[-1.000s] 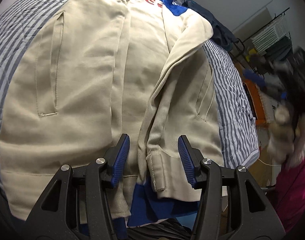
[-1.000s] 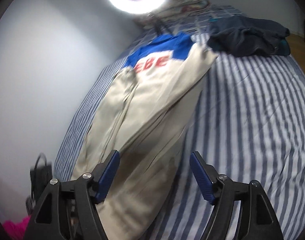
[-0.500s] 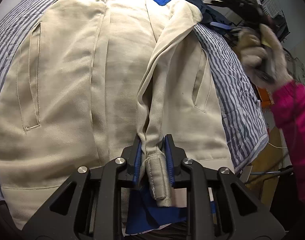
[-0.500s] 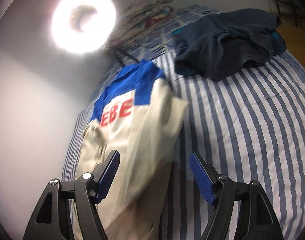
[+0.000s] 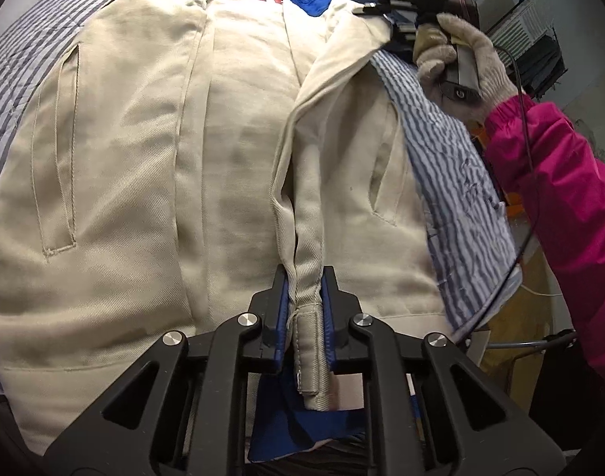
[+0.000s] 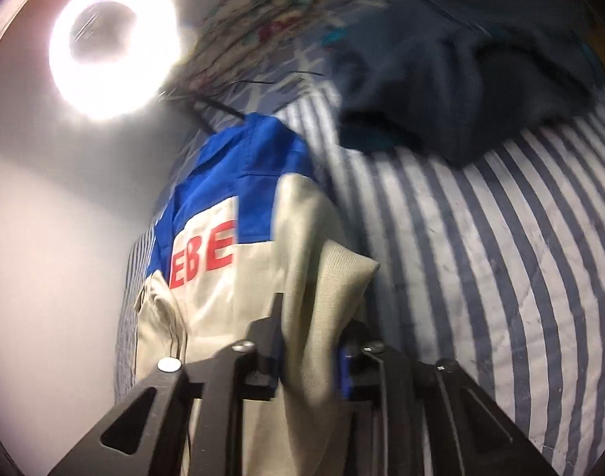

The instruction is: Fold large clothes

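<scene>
A beige jacket (image 5: 144,182) with a blue yoke and red letters lies front up on the striped bed (image 5: 457,182). One sleeve is folded across its front. My left gripper (image 5: 305,297) is shut on the sleeve's cuff (image 5: 308,341) near the hem. My right gripper (image 6: 308,317) is shut on the sleeve's fold (image 6: 322,297) near the shoulder, below the red letters (image 6: 207,254). In the left wrist view the right gripper (image 5: 385,16) shows at the upper right, held by a gloved hand (image 5: 461,51).
A dark blue garment (image 6: 461,67) lies bunched at the far end of the bed. A ring light (image 6: 114,43) shines by the wall, with a patterned pillow (image 6: 259,16) beside it. The person's pink sleeve (image 5: 560,206) and a cable are at the bed's right edge.
My left gripper closed on the cuff. My right gripper moved up toward the shoulder and closed on the sleeve's fold; it was open before.
</scene>
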`<state>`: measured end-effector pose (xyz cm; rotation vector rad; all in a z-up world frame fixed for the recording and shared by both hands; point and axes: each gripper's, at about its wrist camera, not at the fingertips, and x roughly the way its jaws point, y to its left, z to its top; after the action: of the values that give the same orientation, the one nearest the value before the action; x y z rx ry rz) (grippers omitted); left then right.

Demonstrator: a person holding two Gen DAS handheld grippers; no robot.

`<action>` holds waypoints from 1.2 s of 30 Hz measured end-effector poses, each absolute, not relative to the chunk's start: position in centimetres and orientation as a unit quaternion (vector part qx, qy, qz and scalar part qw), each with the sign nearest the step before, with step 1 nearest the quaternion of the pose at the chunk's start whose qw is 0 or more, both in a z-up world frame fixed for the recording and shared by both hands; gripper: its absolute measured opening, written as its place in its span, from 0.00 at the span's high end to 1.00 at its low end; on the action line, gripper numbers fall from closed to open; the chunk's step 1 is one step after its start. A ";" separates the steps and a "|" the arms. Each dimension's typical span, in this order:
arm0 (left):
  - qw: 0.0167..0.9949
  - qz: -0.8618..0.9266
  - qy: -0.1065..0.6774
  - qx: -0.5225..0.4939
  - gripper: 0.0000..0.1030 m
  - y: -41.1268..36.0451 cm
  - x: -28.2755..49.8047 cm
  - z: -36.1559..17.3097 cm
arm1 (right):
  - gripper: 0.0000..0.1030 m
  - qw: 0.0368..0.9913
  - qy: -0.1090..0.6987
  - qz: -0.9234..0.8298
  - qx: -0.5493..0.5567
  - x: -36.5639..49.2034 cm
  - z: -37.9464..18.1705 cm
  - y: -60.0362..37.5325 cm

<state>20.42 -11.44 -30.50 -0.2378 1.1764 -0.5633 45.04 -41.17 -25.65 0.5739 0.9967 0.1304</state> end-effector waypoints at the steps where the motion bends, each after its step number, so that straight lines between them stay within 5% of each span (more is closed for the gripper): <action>1: 0.787 -0.265 0.545 -0.114 0.88 -11.5 20.3 -30.4 | 0.90 0.842 0.471 0.063 0.255 45.3 -24.8 -40.3; 9: 0.781 -0.288 0.539 -0.131 0.89 -10.9 19.2 -29.7 | 0.93 0.858 0.501 0.051 0.104 49.3 -21.3 -31.0; 19: 0.773 -0.261 0.559 -0.151 0.90 -8.7 19.7 -30.9 | 0.92 0.831 0.553 0.059 0.004 53.4 -28.0 -20.0; 21: 0.769 -0.261 0.561 -0.158 0.90 -8.6 19.7 -31.0 | 0.67 0.818 0.570 0.077 0.000 53.6 -29.8 -19.5; 23: 0.771 -0.262 0.560 -0.152 0.90 -8.9 19.5 -30.8 | 0.52 0.822 0.558 0.111 0.011 53.1 -29.2 -19.6; 28: 0.771 -0.261 0.561 -0.149 0.90 -9.3 19.4 -30.8 | 0.54 0.846 0.508 0.146 0.069 50.1 -24.7 -23.1; 30: 0.770 -0.261 0.561 -0.156 0.90 -9.1 19.4 -30.7 | 0.66 0.852 0.499 0.136 0.088 48.3 -23.4 -25.0; 36: 0.779 -0.261 0.550 -0.151 0.90 -8.2 18.7 -29.7 | 0.72 0.841 0.525 0.131 0.033 44.0 -25.1 -23.3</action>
<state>18.65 -8.17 -29.67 -0.3256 1.1885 -0.5635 44.02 -23.32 -25.10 0.0700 1.1088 0.2771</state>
